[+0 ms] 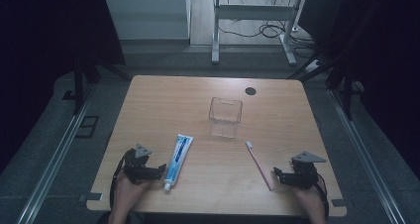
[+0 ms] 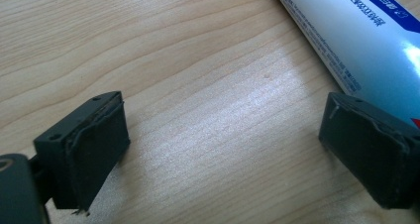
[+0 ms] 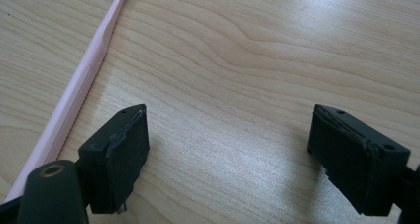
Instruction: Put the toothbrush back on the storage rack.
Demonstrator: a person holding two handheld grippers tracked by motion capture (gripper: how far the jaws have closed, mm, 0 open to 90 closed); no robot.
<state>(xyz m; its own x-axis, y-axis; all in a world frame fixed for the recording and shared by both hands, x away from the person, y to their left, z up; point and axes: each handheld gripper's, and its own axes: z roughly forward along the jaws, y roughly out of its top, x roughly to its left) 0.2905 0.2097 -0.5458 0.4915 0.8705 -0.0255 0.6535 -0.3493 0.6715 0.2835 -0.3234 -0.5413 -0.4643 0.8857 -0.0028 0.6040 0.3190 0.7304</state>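
Note:
A blue-and-white toothpaste tube (image 1: pixel 178 160) lies on the wooden table (image 1: pixel 163 100), cap toward the near edge. My left gripper (image 1: pixel 147 171) rests just left of it, open, with bare wood between its jaws. In the left gripper view the tube (image 2: pixel 361 40) runs along the upper right, beside my own gripper (image 2: pixel 223 154). A pink toothbrush (image 1: pixel 259 164) lies at the right, bristles away from me. My right gripper (image 1: pixel 287 177) sits just right of its handle, open and empty. In the right gripper view the toothbrush (image 3: pixel 79 85) passes left of my gripper (image 3: pixel 228 157).
A clear plastic cup (image 1: pixel 225 116) stands upright in the middle of the table, beyond both items. A dark round grommet (image 1: pixel 250 91) sits near the far edge. Metal rails run along the floor on either side, and a white desk frame stands farther back.

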